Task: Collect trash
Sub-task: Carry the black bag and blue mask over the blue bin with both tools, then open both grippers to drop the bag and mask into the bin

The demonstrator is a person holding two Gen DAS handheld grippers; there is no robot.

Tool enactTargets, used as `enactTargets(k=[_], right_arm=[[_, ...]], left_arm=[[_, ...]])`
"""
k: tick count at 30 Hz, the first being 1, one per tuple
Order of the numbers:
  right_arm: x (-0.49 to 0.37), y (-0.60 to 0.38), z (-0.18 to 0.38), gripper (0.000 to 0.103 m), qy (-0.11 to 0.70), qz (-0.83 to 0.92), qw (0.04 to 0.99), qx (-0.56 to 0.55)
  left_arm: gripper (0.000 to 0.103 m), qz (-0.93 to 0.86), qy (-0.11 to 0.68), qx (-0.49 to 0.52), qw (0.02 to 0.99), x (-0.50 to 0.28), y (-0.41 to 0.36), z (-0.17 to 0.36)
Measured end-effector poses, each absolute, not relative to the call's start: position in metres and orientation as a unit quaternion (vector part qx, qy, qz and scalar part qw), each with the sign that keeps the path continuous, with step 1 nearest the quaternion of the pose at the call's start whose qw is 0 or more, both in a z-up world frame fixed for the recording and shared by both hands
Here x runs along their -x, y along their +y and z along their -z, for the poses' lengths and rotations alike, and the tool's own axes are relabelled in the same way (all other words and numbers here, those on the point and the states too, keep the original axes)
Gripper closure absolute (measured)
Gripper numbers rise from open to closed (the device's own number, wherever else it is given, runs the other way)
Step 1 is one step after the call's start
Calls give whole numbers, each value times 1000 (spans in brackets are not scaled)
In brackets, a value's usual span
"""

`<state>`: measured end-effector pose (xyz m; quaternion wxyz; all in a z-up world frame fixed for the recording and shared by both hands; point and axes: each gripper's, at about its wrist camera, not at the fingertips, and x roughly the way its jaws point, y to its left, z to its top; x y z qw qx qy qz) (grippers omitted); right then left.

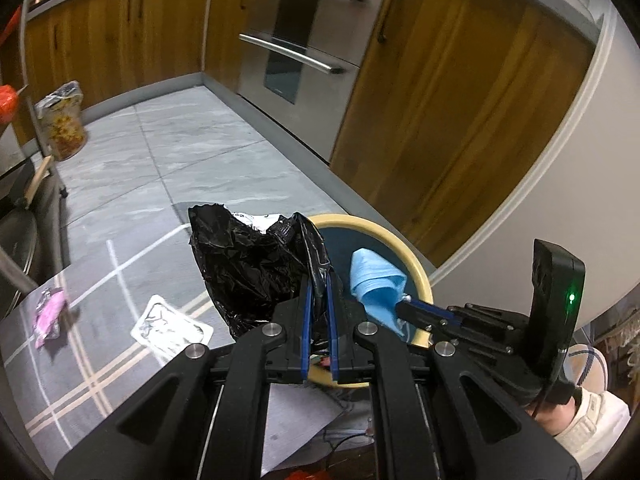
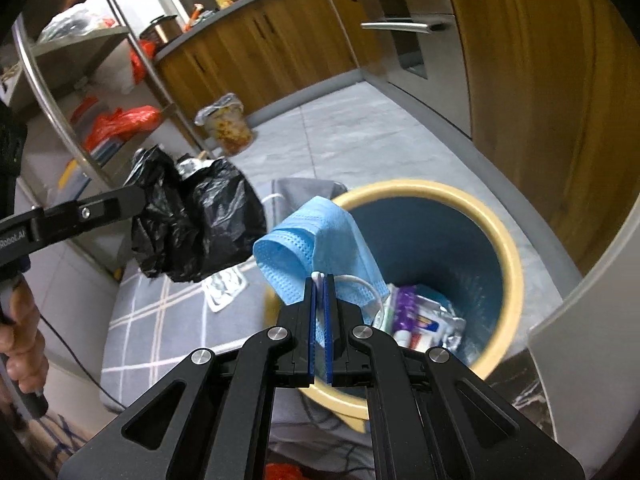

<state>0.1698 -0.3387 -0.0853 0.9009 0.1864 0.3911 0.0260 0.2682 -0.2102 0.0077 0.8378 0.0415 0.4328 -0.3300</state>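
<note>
My left gripper (image 1: 319,280) is shut on a crumpled black plastic bag (image 1: 256,264) and holds it in the air beside the bin; the bag also shows in the right wrist view (image 2: 200,220). My right gripper (image 2: 320,280) is shut on a blue face mask (image 2: 316,236) and holds it over the near rim of a blue bin with a yellow rim (image 2: 508,240). The mask (image 1: 374,280) and the bin (image 1: 416,268) also show in the left wrist view. Wrappers (image 2: 424,316) lie in the bin's bottom.
A grey checked rug (image 1: 100,320) carries a pink wrapper (image 1: 50,314) and a silver blister pack (image 1: 170,328). A second lined waste bin (image 2: 228,124) stands by the wooden cabinets (image 1: 120,36). A steel oven (image 1: 304,52) and a metal shelf rack (image 2: 80,92) flank the tiled floor.
</note>
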Motion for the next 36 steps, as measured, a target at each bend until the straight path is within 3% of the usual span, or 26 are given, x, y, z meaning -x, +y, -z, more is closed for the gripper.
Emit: enactTargets(k=[21, 24, 29, 34, 36], right_arm=[[-187, -338, 127, 98, 464, 7, 870, -168], [-187, -340, 128, 93, 467, 7, 868, -171], [-186, -341, 126, 70, 462, 13, 870, -172], [-183, -343, 124, 60, 457, 15, 872, -176], [-182, -343, 122, 55, 454, 18, 873, -177]], left_arm=[[96, 322, 489, -116, 803, -278, -281, 67], [94, 322, 490, -114, 802, -277, -280, 68], [76, 321, 485, -105, 807, -278, -276, 62], [48, 318, 473, -99, 816, -276, -268, 54], [44, 317, 469, -96, 819, -277, -263, 49]])
